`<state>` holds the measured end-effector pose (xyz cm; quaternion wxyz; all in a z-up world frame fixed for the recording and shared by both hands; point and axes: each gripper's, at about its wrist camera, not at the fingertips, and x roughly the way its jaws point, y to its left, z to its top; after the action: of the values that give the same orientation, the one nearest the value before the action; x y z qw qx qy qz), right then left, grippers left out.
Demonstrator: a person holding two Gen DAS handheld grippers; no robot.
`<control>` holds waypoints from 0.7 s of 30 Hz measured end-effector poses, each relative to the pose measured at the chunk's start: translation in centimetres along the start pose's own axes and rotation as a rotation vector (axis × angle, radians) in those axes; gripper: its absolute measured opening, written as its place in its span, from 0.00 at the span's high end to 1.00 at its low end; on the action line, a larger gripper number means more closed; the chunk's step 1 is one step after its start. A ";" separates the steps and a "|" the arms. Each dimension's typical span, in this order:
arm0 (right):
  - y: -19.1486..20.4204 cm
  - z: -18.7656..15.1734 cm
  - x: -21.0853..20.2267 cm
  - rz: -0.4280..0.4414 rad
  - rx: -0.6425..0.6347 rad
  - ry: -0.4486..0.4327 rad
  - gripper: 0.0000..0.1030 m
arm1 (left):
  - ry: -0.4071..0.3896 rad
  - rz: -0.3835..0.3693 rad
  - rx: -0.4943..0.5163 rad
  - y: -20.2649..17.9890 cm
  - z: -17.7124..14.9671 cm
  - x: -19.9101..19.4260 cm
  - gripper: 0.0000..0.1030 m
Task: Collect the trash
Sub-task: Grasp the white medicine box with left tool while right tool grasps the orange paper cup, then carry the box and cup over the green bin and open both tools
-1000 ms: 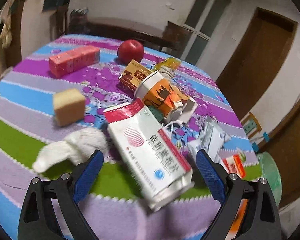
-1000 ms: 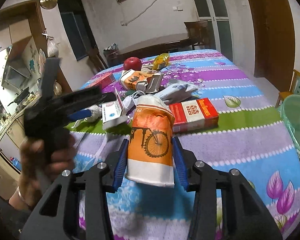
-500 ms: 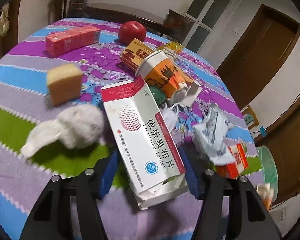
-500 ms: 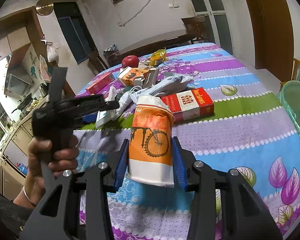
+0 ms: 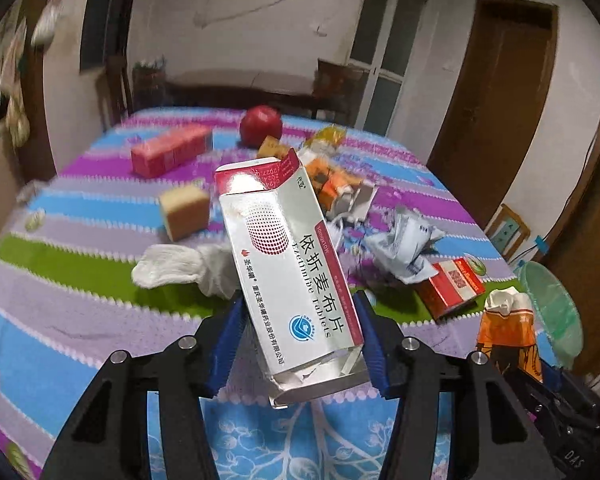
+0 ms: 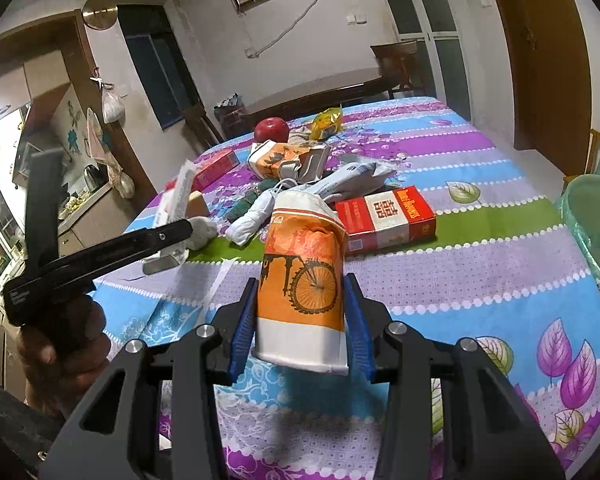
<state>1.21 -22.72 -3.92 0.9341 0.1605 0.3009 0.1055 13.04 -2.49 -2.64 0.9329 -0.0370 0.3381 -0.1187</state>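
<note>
Left wrist: left tool (image 5: 300, 344) clamps 1 pill box (image 5: 292, 272) (torn end), right tool (image 6: 300, 324) clamps 1 cup (image 6: 304, 284).

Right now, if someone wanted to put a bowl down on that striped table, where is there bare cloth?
The near edge is free: blue and purple stripes between the red cigarette box and the cameras. The far right side beyond the crumpled white wrapper is also bare. The middle is crowded, from the red apple down to the white glove.
</note>
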 end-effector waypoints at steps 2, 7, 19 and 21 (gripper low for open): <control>-0.1 0.3 -0.5 -0.011 -0.004 -0.017 0.61 | -0.018 0.009 0.026 -0.9 0.5 -0.3 0.47; -0.9 1.1 -1.8 -0.050 -0.006 -0.062 0.61 | -0.053 0.042 0.091 -3.3 1.3 -0.5 0.47; -2.9 1.3 -3.5 -0.107 0.021 -0.102 0.61 | -0.093 0.093 0.223 -8.0 0.9 -0.2 0.47; -3.0 1.3 -3.7 -0.106 0.026 -0.105 0.61 | -0.097 0.100 0.235 -8.4 0.9 -0.1 0.47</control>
<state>-0.70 -26.90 -2.08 0.9508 0.1618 0.2607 0.0434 11.85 -10.56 -0.64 0.9508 0.0839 0.2776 -0.1087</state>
